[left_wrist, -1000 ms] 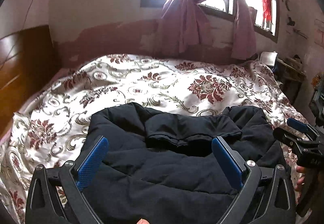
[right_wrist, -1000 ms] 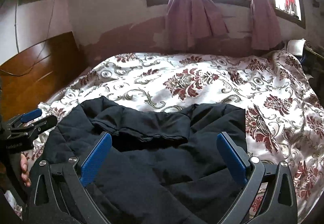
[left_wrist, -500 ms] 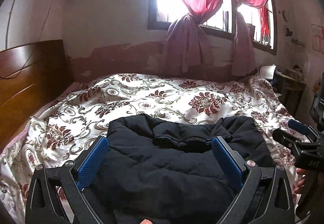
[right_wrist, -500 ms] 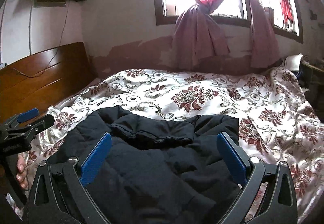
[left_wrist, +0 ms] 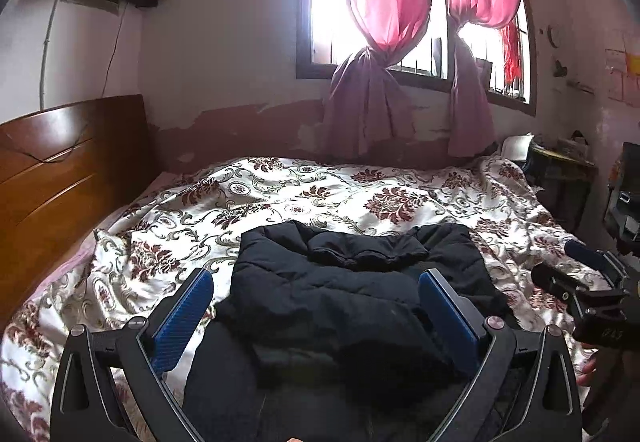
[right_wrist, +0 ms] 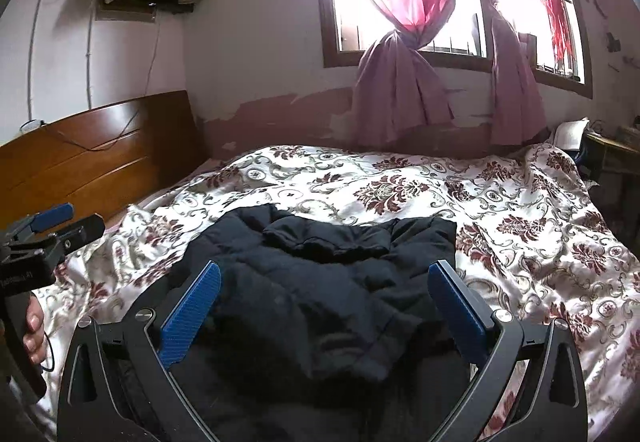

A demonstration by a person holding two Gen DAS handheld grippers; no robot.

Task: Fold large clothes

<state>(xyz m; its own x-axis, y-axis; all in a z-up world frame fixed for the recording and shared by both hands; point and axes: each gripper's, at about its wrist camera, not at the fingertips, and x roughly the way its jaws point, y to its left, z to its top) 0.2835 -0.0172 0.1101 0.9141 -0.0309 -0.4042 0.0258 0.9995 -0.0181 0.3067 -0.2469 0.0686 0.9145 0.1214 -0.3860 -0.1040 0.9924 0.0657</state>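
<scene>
Both wrist cams near bed's (left_wrist: 400,198) foot edge, facing window (right_wrist: 460,2); shared: bed, black jacket (left_wrist: 352,282).

A bed (left_wrist: 60,202) under a floral cover (left_wrist: 360,194) carries 1 black padded jacket (left_wrist: 340,294).

Right tool (right_wrist: 324,302) gapes above black jacket (right_wrist: 320,282) on bedspread (right_wrist: 520,210).

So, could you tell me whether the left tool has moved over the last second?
Yes: the left tool has tilted upward; the window sits lower in its view.
</scene>
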